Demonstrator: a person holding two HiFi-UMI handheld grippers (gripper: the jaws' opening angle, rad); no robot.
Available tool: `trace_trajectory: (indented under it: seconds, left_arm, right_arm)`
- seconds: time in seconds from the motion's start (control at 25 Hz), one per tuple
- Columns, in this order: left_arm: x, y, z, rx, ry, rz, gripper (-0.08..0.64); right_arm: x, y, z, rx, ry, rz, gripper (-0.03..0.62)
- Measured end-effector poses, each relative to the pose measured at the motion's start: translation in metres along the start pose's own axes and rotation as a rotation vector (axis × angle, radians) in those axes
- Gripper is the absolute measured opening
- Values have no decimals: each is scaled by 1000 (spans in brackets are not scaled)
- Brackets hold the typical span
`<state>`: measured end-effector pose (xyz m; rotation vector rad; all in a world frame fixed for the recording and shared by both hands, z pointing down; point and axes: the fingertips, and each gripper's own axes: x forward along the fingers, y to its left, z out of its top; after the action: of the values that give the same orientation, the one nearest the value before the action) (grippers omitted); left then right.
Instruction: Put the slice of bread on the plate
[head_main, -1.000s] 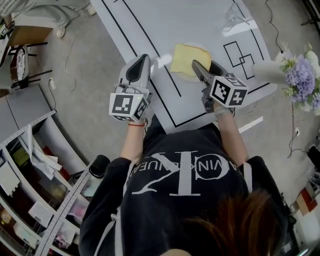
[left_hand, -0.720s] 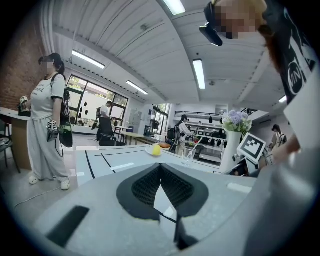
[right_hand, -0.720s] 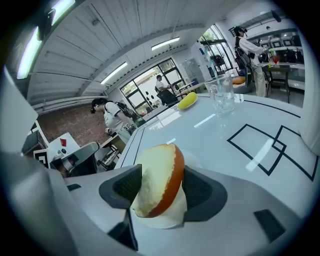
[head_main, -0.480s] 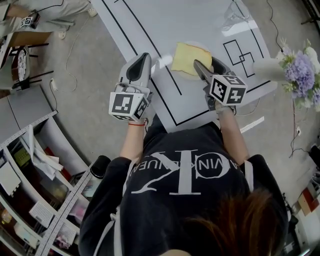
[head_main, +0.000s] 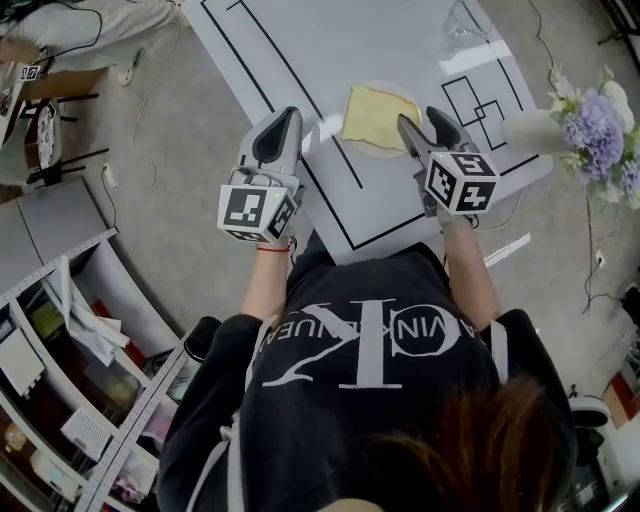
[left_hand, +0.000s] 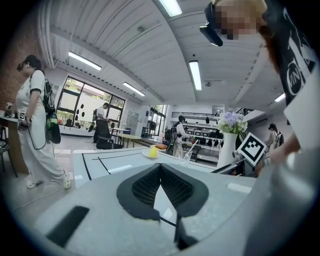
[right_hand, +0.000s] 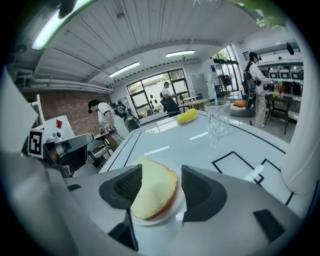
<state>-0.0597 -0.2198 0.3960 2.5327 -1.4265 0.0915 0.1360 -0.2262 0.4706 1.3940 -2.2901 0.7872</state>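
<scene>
A pale yellow slice of bread (head_main: 376, 115) lies flat on a round white plate (head_main: 392, 152) on the white table. My right gripper (head_main: 423, 122) hovers at the plate's right rim, beside the bread. In the right gripper view the bread (right_hand: 156, 190) and plate (right_hand: 176, 212) show through the gap of my right gripper (right_hand: 161, 174). Its jaws are closing, and neither pad presses on the slice. My left gripper (head_main: 279, 133) hangs over the table's left edge, apart from the plate. In the left gripper view the pads of my left gripper (left_hand: 161, 166) meet with nothing between them.
A white vase of purple flowers (head_main: 588, 130) stands at the table's right end. A clear glass (head_main: 466, 30) stands further back. Black lines mark the tabletop (head_main: 300, 60). A yellow item (right_hand: 186, 116) lies far across it. Shelves (head_main: 60, 380) sit at lower left.
My right gripper has drawn back to the right, away from the bread, and rolled a little. The slice stays on the plate. The left gripper has kept still.
</scene>
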Motion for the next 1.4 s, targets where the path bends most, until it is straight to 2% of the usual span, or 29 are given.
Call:
trace_trajectory:
  seconds: [0.24, 0.72, 1.0, 1.4]
  left_arm:
    - [2, -3, 5, 13, -9, -20, 9]
    - [2, -13, 18, 40, -35, -78, 9]
    - [1, -27, 25, 83, -43, -126, 9]
    - [-5, -31, 48, 97, -99, -129, 9]
  right_arm:
    - [-20, 2, 13, -108, -70, -41, 165]
    - [-58, 9, 28, -124, -193, -70, 2]
    - [-73, 16, 32, -124, -244, -68, 2]
    - [-111, 26, 59, -173, -424, -91, 2]
